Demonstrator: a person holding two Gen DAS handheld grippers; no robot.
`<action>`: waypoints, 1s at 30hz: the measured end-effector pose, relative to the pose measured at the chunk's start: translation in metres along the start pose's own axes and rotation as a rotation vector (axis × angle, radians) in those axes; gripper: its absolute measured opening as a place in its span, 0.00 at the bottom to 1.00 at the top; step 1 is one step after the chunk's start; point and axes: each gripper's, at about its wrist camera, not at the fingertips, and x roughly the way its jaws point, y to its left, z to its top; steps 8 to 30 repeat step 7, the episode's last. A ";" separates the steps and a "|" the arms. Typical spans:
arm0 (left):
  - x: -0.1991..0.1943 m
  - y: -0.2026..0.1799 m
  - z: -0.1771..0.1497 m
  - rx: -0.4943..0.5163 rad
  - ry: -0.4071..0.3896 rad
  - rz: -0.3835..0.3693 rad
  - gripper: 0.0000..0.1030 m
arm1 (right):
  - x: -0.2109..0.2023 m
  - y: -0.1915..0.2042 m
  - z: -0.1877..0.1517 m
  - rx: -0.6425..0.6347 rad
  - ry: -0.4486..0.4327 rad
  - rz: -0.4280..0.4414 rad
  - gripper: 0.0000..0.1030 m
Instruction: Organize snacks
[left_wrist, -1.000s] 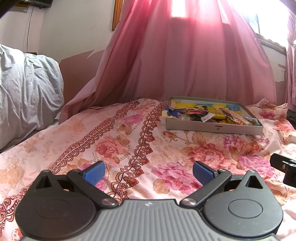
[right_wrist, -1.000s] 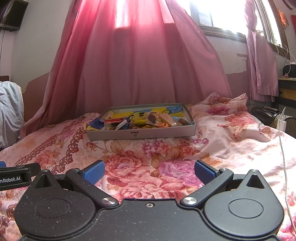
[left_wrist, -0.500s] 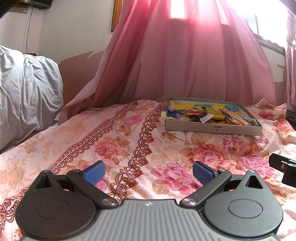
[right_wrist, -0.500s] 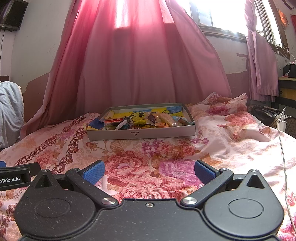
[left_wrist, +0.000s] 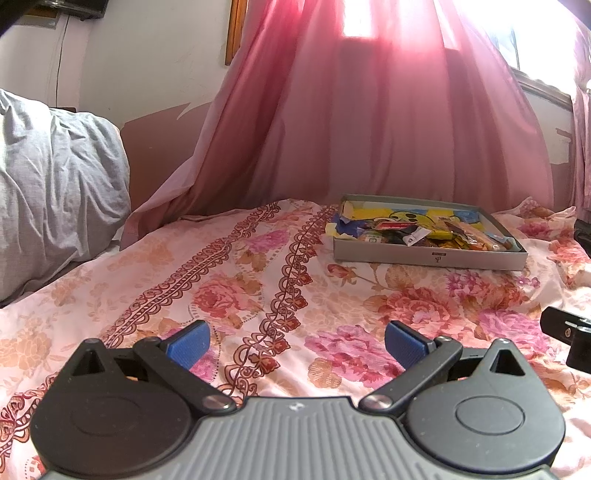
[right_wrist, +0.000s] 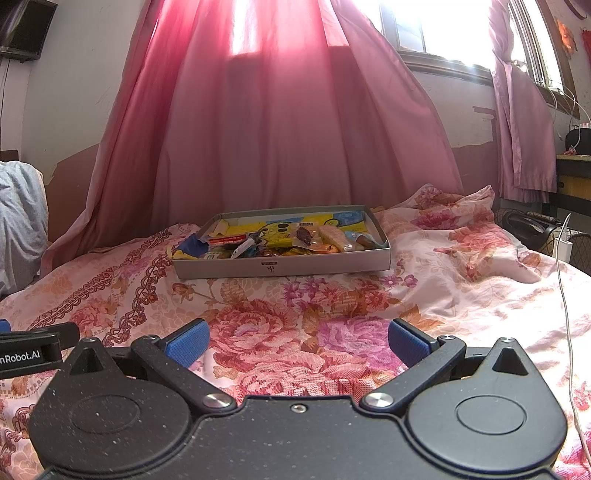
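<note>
One shallow box (right_wrist: 280, 264) of mixed snacks (right_wrist: 280, 242) sits far ahead on the floral bed (right_wrist: 332, 295). Your two tools hover low at the near edge, side by side: left tool (left_wrist: 295, 341) and right tool (right_wrist: 297, 339), both released, jaws wide, gripping nothing.

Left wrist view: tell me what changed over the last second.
The box of snacks slid slightly lower and left in the left view, so the left gripper shifted a little. Nothing was grasped or released. Both grippers stay open; the right gripper has not moved, nor the snacks in the box.
</note>
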 end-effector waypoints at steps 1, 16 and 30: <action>0.000 0.000 0.000 0.000 -0.001 0.000 0.99 | 0.000 0.000 0.000 0.000 0.000 0.000 0.99; -0.001 0.001 0.000 -0.001 -0.004 -0.005 0.99 | 0.000 0.000 0.000 -0.001 0.002 0.000 0.99; -0.001 0.001 0.000 -0.001 -0.004 -0.005 0.99 | 0.000 0.000 0.000 -0.001 0.002 0.000 0.99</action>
